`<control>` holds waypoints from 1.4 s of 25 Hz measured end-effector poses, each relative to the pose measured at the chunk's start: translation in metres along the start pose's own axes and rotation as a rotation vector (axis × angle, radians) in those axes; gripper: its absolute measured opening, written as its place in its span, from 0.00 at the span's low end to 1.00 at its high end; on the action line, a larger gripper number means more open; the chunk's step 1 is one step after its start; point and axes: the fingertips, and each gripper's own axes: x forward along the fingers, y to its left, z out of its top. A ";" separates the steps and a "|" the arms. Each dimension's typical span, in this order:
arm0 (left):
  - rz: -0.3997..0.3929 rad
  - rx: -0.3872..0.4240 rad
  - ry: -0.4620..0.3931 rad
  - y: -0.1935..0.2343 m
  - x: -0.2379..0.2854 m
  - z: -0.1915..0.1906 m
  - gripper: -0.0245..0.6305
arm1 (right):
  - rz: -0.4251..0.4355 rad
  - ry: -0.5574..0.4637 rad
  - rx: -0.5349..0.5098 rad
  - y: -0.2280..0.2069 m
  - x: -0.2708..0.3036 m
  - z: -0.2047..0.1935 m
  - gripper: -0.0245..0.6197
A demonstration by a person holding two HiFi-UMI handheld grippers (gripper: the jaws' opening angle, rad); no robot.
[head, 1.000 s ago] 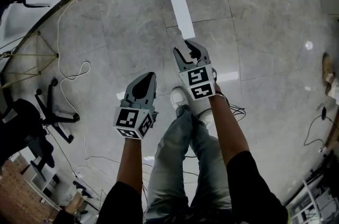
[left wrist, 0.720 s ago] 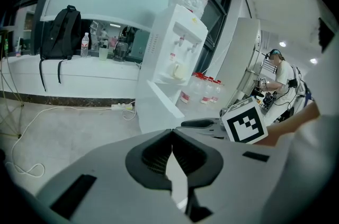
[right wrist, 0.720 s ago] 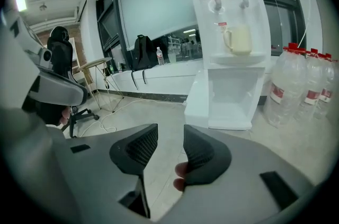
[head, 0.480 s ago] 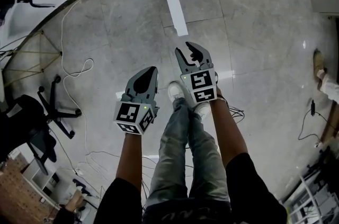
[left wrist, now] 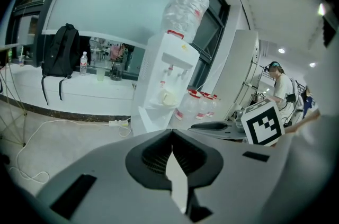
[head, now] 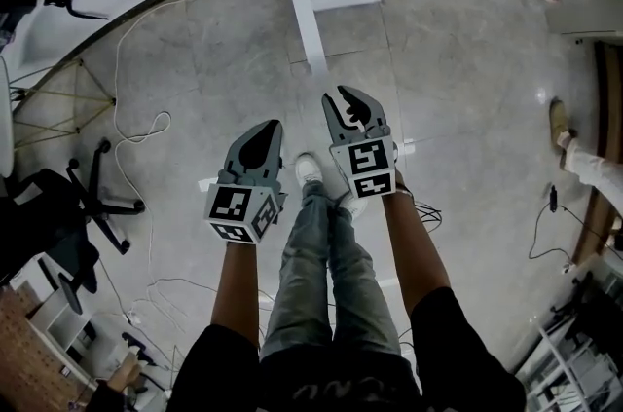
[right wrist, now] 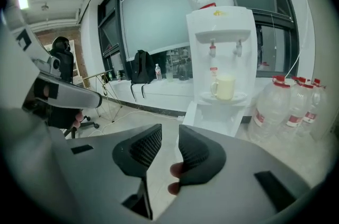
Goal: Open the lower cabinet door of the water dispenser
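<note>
The water dispenser (right wrist: 220, 43) stands right of centre in the right gripper view and at the top centre of the head view. Its lower cabinet (right wrist: 216, 118) is partly hidden behind the jaws, so the door position cannot be determined. A mug (right wrist: 225, 87) sits on the drip tray. Spare water bottles (right wrist: 288, 106) stand just beside the unit at the right. The right gripper (right wrist: 169, 133) is well apart from the cabinet. Its jaws have just been closing to a narrow gap, with nothing between them. The left gripper (left wrist: 171, 133), lower left in the head view, has its jaw tips together and holds nothing.
</note>
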 end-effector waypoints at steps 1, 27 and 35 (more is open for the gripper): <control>0.004 0.001 -0.005 -0.003 -0.004 0.007 0.06 | -0.005 -0.006 -0.001 0.000 -0.008 0.008 0.21; 0.040 0.084 -0.145 -0.105 -0.104 0.139 0.06 | -0.145 -0.127 -0.029 -0.007 -0.197 0.127 0.10; 0.041 0.087 -0.220 -0.121 -0.134 0.180 0.06 | -0.147 -0.173 -0.067 -0.003 -0.231 0.173 0.06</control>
